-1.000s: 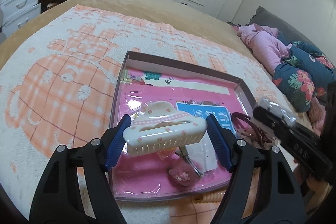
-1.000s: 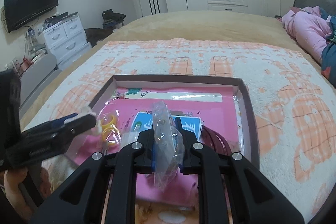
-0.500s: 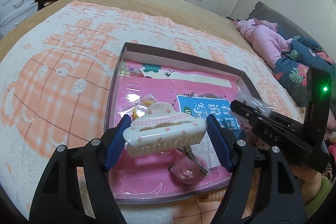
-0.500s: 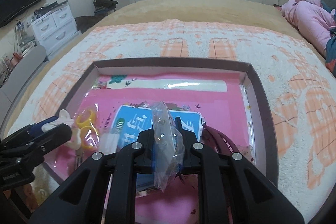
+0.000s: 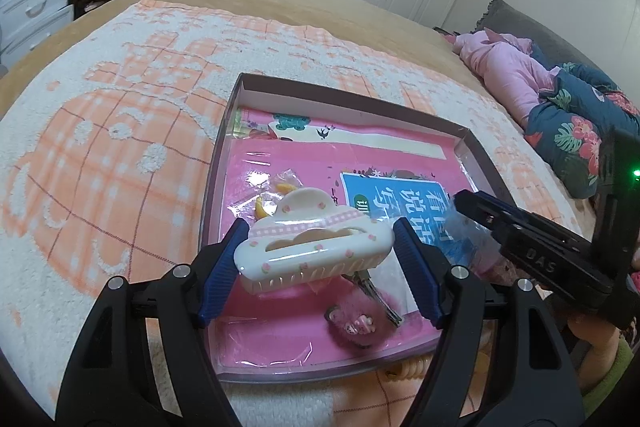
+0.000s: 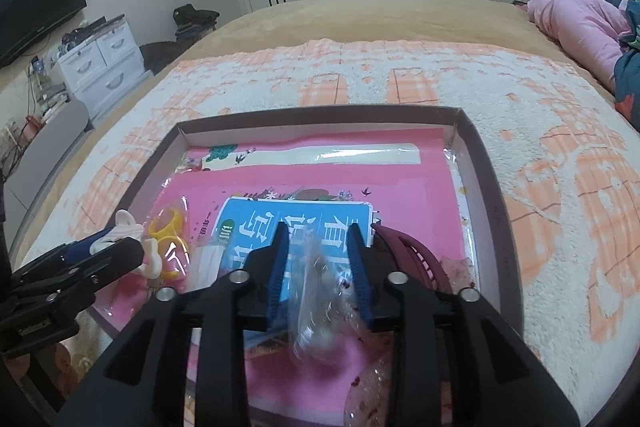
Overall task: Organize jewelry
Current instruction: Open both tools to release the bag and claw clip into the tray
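Left wrist: hair claw (image 5: 314, 245) between jaws.

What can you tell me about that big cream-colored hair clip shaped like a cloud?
The hair clip is a glossy cream claw clip, plastic by its look, cloud-shaped with small pink dots, a pink checked band and a row of teeth below. The left tool grips it by both ends, roughly level, above the pink-lined box.
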